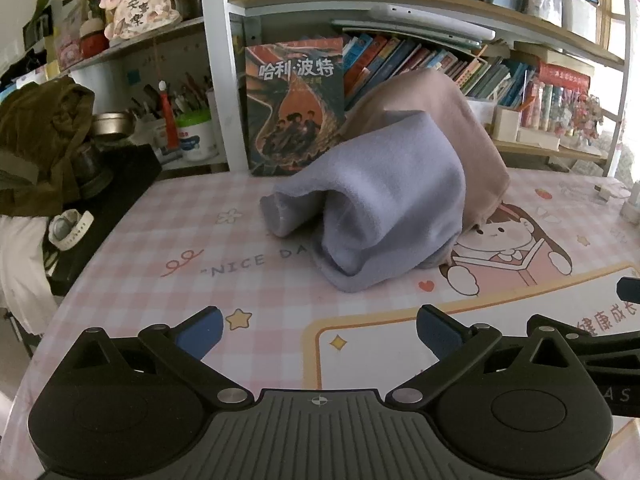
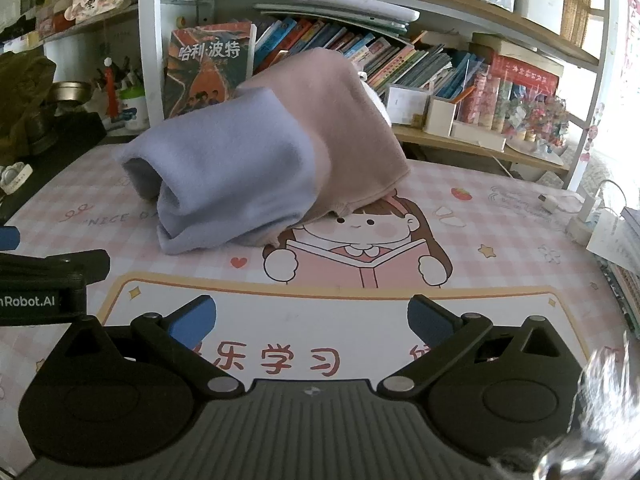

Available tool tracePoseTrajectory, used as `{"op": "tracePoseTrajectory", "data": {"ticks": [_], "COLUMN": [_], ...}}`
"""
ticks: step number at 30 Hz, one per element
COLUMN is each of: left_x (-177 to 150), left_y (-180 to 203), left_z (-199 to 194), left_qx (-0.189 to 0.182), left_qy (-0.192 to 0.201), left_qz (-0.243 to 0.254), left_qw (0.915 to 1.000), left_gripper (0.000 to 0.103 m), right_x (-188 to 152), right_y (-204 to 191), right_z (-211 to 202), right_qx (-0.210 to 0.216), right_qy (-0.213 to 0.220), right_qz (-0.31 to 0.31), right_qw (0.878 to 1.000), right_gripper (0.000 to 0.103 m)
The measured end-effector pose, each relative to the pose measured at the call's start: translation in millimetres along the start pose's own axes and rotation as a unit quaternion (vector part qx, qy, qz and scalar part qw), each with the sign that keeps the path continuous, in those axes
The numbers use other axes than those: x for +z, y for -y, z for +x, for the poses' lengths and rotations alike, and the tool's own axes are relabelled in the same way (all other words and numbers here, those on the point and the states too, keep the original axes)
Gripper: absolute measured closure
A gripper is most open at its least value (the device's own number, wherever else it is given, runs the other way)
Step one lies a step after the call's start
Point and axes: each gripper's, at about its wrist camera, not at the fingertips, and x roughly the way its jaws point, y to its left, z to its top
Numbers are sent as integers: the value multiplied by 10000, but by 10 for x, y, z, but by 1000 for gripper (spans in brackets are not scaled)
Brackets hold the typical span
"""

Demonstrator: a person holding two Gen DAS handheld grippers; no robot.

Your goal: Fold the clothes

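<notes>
1. Fleece, by the look of it: the garment (image 1: 384,200) is a soft, thick piece in lavender and dusty pink, lying in a rumpled heap on the desk (image 1: 160,240), just in front of the upright book (image 1: 296,104) and the bookshelf (image 2: 440,12).
2. The lavender part faces forward, and its open tube end, probably a sleeve or cuff, points to the left; the pink part (image 2: 344,120) rises behind it, mounded up.
3. The left tongs (image 1: 320,334) are spread wide and hold nothing, hovering over the desk short of the heap.
4. The right tongs (image 2: 312,320) are likewise wide apart and empty, near the front edge of the printed mat.
5. I judge the cloth light, limp and a little grippy; it should drape and sag when lifted, not slide.
6. A sensible hold would be the lavender hem lying on the desk at the front for one side and the pink lower edge for the other, so the heap can be drawn flat before any fold.
</notes>
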Motion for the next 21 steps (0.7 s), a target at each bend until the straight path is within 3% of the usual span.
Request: {"op": "tracePoseTrajectory", "data": {"ticks": [21], "left_x": [24], "left_y": [-62], "left_z": [53], "left_qx": [-75], "left_qy": [-25], "left_qz": [-34], "left_qw": [10000], "left_gripper": [0], "right_x": [10], "right_y": [-50], "right_z": [32], "right_qx": [-78], "right_qy": [-37], "right_qz": [-23], "right_qw": [10000], "right_gripper": [0]}}
